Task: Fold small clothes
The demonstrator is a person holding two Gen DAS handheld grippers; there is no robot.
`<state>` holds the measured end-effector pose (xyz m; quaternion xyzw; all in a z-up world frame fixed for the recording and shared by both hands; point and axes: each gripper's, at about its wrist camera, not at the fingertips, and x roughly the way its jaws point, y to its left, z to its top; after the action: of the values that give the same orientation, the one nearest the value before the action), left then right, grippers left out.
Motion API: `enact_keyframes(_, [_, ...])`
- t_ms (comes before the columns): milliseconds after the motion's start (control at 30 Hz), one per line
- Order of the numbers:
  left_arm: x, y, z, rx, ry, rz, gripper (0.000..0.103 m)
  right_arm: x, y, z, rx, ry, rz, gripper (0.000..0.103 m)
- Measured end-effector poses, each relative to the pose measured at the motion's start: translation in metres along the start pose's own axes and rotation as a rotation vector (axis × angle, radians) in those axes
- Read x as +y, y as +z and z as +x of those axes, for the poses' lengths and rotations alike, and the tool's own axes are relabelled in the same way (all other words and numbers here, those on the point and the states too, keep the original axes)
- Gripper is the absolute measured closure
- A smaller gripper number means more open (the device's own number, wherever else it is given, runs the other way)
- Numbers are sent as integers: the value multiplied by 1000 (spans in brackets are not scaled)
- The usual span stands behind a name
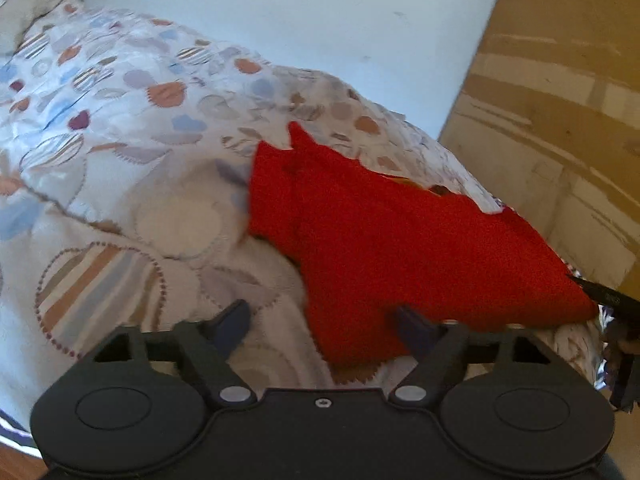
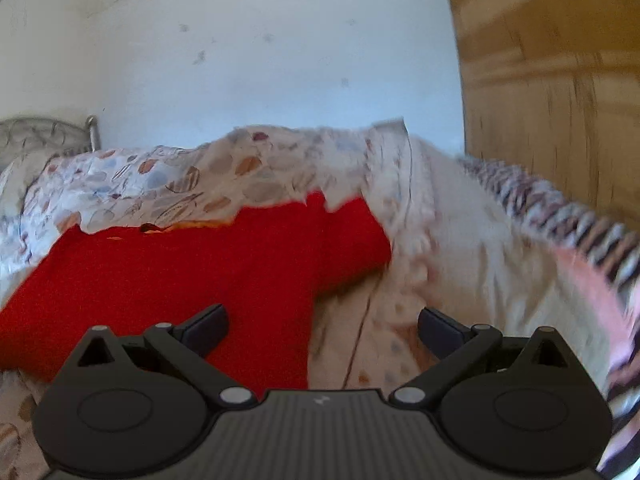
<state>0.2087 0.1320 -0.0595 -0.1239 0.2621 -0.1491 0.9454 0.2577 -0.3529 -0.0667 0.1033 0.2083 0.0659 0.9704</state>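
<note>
My bed cover [image 1: 120, 128] with its spots and stripes fills most of what I see. A red top [image 1: 400, 240] lies flat on it, near the bed's edge by the wooden wardrobe [image 1: 560, 120]. My left gripper [image 1: 326, 320] is spread apart over the top's near edge, pinching nothing. My right gripper [image 2: 322, 330] is spread wide, empty too.

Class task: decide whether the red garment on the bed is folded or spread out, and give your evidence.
Partly folded, it seems: the red garment lies flat on the patterned bedspread with one layer overlapping another. Blur hides further detail.
</note>
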Motion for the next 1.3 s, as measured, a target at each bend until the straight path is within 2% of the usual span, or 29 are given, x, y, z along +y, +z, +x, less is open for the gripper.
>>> enact_keyframes(33, [-4,1,1,12,-14,32,48,-2,-1,0,-4,7,10,0])
enact_keyframes(67, [-8,4,4,44,-36,76,77,-2,-1,0,-5,10,5,0])
enact_keyframes(133, [-17,8,4,67,-3,152,86,-1,-1,1,1,7,-10,0])
enact_keyframes(167, [-20,13,2,76,9,173,95,-1,0,1,4,6,-15,0])
enact_keyframes(267, [-17,25,-15,52,-9,117,97,-2,-1,0,5,5,-17,0])
enact_keyframes(367, [-18,22,-26,29,32,103,97,-1,-5,-1,-21,-5,-9,0])
enact_keyframes(533, [-7,6,-11,67,59,15,97,1,-8,-3,-29,-12,-10,0])
enact_keyframes(633, [-9,7,-10,41,55,-23,89,1,-6,-4,-20,-12,-14,0])
enact_keyframes(700, [-10,8,-14,34,74,-38,70,2,-3,-5,-8,-23,-6,0])
enact_keyframes(733, [-11,8,-16,28,94,-40,63,3,-2,-6,-4,-32,6,0])
enact_keyframes(800, [-11,7,-22,24,124,-56,31,6,1,-11,-1,-57,30,0])
enact_keyframes(900, [-13,4,-33,16,169,-110,10,12,5,-23,-29,-89,29,0])
enact_keyframes(967, [-16,2,-41,6,191,-138,1,18,8,-33,-72,-97,7,0])
enact_keyframes(1033, [-22,2,-46,5,184,-165,1,23,12,-42,-111,-104,-16,0])
enact_keyframes(1100, [-28,1,-50,1,142,-193,1,30,16,-45,-132,-93,-36,0])
enact_keyframes(1300, [-49,-8,-40,24,-59,-313,1,54,27,-36,-140,-37,-78,0])
